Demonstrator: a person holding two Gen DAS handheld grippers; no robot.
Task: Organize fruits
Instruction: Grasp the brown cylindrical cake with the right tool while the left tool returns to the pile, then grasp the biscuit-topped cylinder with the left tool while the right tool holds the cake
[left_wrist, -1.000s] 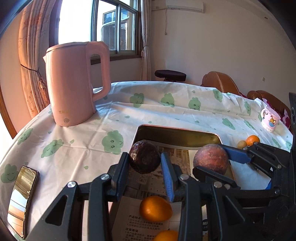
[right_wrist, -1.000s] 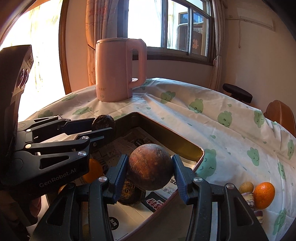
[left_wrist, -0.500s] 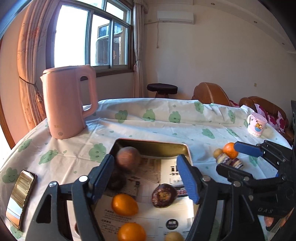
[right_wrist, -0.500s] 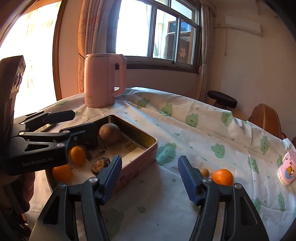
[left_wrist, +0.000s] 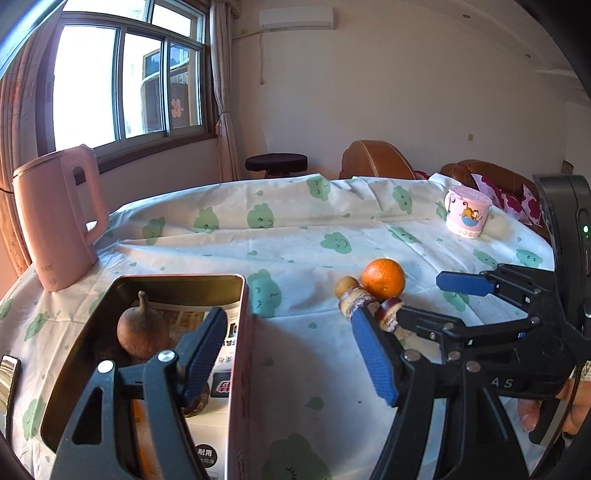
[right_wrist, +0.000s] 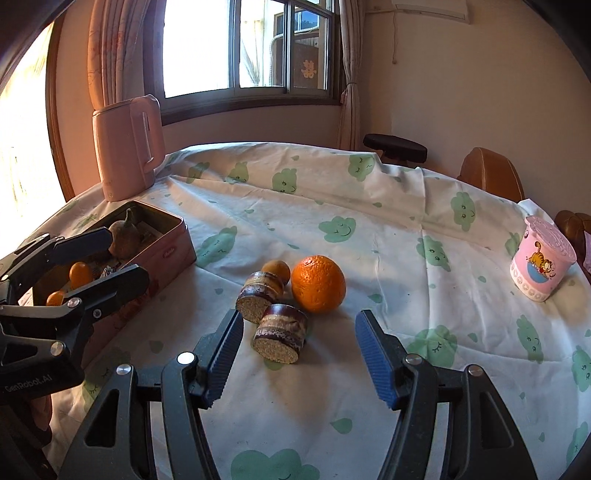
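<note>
Metal tin partly filled, four fruits left out on the cloth.
Both the right gripper and left gripper gape empty; nearest lie two cut pieces, then an orange and small round fruit; farther left the tin holds the rest.

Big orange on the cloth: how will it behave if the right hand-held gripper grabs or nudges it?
The orange is round and sits free on the tablecloth, so a nudge would likely roll it. Its dimpled skin probably grips the ribbed pads well. It looks firm and heavier than the small round fruit beside it.
</note>
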